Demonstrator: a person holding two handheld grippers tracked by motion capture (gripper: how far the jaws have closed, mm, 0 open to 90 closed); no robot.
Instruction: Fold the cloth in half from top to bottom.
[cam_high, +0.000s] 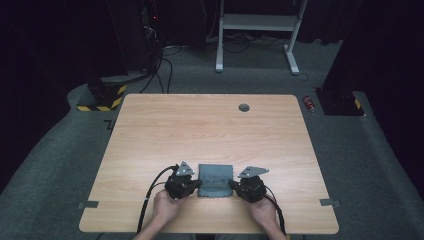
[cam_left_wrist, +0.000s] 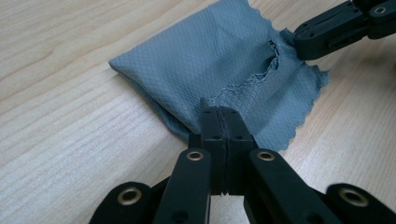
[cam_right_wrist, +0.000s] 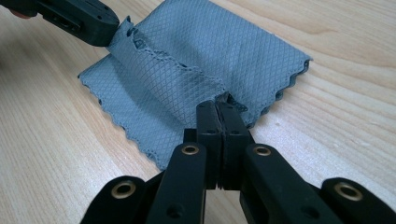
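A small grey cloth (cam_high: 215, 179) with a waffle weave and wavy edges lies folded near the table's front edge, between the two grippers. My left gripper (cam_high: 199, 185) is shut on the cloth's near left corner; in the left gripper view its jaws (cam_left_wrist: 224, 113) pinch the raised top layer of the cloth (cam_left_wrist: 210, 60). My right gripper (cam_high: 232, 185) is shut on the near right corner, and in the right gripper view its jaws (cam_right_wrist: 218, 106) clamp the same lifted edge of the cloth (cam_right_wrist: 201, 56). The pinched edge sags between the two grippers above the lower layer.
The wooden table (cam_high: 210, 130) has a round grey cable port (cam_high: 244, 107) at the back. Grey tape tabs (cam_high: 88, 204) mark its front corners. Beyond it on the floor stand a white desk frame (cam_high: 260, 30) and a red can (cam_high: 309, 103).
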